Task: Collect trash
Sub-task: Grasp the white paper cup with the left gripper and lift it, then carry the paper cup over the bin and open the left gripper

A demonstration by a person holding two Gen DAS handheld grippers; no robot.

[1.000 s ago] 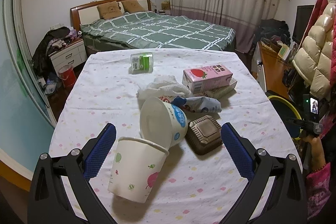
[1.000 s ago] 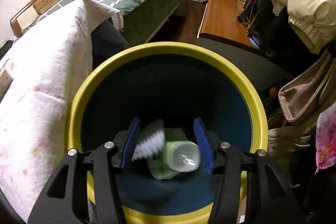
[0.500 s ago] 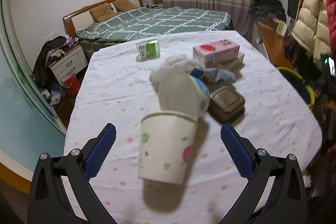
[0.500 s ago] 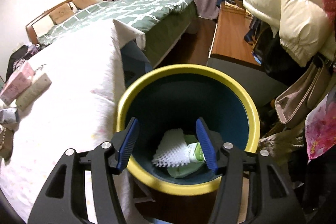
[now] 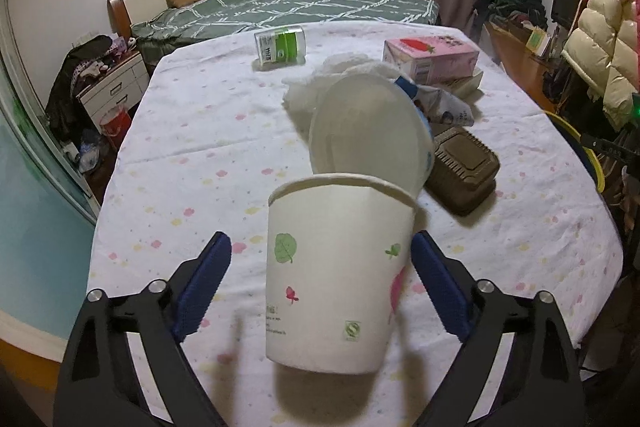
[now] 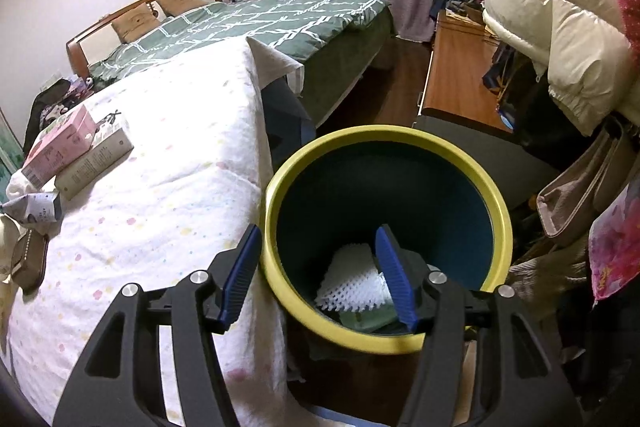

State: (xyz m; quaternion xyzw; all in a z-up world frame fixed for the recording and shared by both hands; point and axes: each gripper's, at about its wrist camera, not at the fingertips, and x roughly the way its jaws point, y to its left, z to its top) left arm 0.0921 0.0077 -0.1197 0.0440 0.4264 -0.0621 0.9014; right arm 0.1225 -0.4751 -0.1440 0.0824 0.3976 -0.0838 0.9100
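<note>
The left gripper (image 5: 320, 287) straddles the paper cup (image 5: 336, 275) standing on the bench (image 5: 180, 147). Its fingers have just been closing: the right one touches the cup wall, the left stands clear. The right gripper (image 6: 320, 275) hangs over the bin (image 6: 388, 235), spread and empty, having just widened.

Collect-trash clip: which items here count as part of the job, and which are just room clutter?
Job: paper cup, white tub, brown clamshell box, green-label bottle, pink strawberry carton, crumpled wrapper, yellow-rimmed bin.
Clutter: bed, puffer jacket, nightstand.
</note>
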